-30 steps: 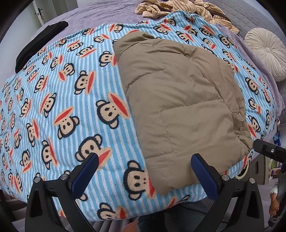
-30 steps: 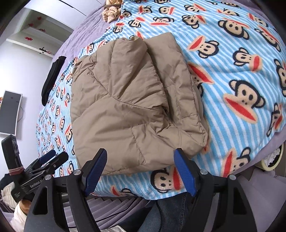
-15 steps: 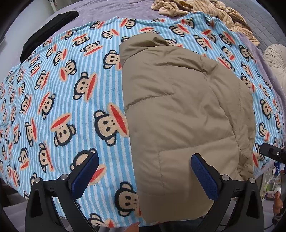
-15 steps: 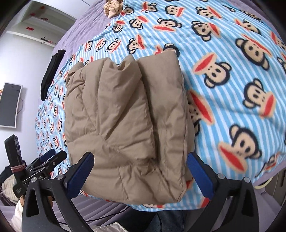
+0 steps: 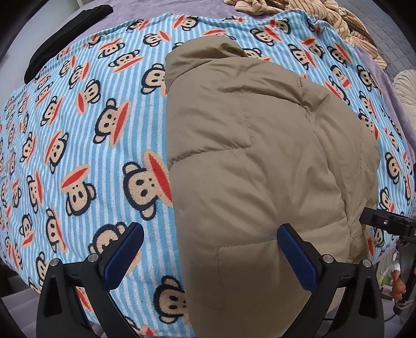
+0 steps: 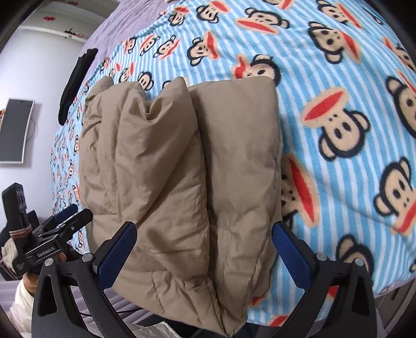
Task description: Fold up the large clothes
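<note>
Bed with purple cover, blue striped monkey-print blanket spread over it. Tan puffer jacket lies folded on the blanket at the near edge, hem hanging slightly past it (two padded folds side by side in the right wrist view). Striped beige clothes and a black garment at the far side. Left gripper fingers wide, over the jacket's left edge, holding nothing. Right gripper fingers wide, straddling the jacket's near end, pads not pressing
</note>
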Demonstrator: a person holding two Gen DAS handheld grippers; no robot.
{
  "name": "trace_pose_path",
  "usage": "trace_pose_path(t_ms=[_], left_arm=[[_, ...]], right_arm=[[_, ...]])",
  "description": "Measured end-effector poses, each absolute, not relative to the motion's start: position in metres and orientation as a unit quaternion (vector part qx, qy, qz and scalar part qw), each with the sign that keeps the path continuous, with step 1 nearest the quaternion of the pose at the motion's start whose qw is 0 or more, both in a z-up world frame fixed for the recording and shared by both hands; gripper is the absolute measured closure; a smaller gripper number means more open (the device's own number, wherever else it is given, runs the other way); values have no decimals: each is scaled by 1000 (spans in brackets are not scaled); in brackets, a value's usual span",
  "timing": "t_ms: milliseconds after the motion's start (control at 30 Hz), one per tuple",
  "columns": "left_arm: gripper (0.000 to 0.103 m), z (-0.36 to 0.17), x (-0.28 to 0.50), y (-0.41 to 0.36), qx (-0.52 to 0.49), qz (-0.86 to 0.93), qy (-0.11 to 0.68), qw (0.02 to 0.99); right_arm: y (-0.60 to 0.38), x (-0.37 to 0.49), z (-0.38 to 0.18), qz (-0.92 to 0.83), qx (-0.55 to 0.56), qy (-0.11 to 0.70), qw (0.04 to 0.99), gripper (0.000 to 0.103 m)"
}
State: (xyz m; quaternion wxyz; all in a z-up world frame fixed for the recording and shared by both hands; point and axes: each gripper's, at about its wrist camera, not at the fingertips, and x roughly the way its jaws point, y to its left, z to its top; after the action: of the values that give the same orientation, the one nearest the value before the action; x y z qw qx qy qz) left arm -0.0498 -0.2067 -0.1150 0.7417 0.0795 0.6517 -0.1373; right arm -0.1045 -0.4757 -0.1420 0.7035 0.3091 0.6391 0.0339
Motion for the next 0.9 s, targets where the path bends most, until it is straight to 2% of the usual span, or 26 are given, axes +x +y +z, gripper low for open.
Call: trace_pose_path(t_ms=[133, 367, 567, 900], left_arm=[[0, -118, -46, -209, 78, -140, 655, 738], [0, -122, -35, -209, 64, -159, 659, 732], [0, -125, 1, -186, -46, -221, 655, 721], [0, -201, 22, -165, -192, -287, 702, 623]], right_arm=[[-477, -92, -162, 12, 273, 661, 699, 0], [-488, -81, -183, 49, 337, 653, 676, 0], [-492, -75, -211, 92, 386, 652, 646, 0], [-498, -74, -223, 113, 416, 641, 635, 0]])
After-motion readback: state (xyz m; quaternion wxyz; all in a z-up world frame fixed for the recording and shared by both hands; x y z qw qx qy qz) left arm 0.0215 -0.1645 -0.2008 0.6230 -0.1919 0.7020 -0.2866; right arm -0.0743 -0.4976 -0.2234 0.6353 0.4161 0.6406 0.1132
